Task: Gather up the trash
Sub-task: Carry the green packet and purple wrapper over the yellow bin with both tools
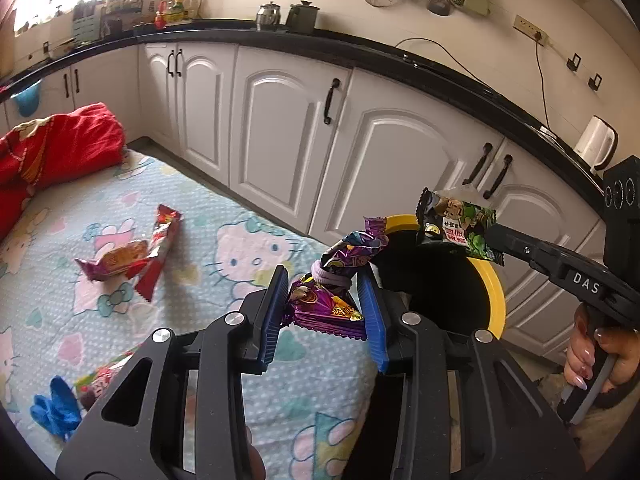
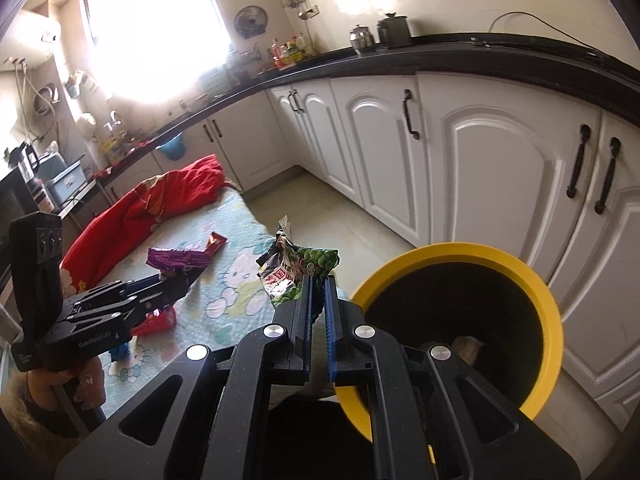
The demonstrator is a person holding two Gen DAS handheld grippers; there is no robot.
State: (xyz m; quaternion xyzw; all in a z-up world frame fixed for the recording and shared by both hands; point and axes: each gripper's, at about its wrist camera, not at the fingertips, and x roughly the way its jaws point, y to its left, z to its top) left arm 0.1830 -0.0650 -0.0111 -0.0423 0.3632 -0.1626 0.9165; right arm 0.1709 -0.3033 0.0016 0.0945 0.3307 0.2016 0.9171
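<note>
From the left wrist camera, the left gripper (image 1: 325, 304) is clamped on a purple snack wrapper (image 1: 336, 280) just beside the yellow-rimmed bin (image 1: 498, 300), while the right gripper (image 1: 494, 236) holds a green snack wrapper (image 1: 460, 226) over the bin's far rim. A red wrapper (image 1: 132, 254) lies on the cartoon-print sheet (image 1: 224, 216). From the right wrist camera, the right gripper (image 2: 318, 280) pinches the green snack wrapper (image 2: 298, 270) between nearly closed fingers, left of the bin (image 2: 554, 320).
</note>
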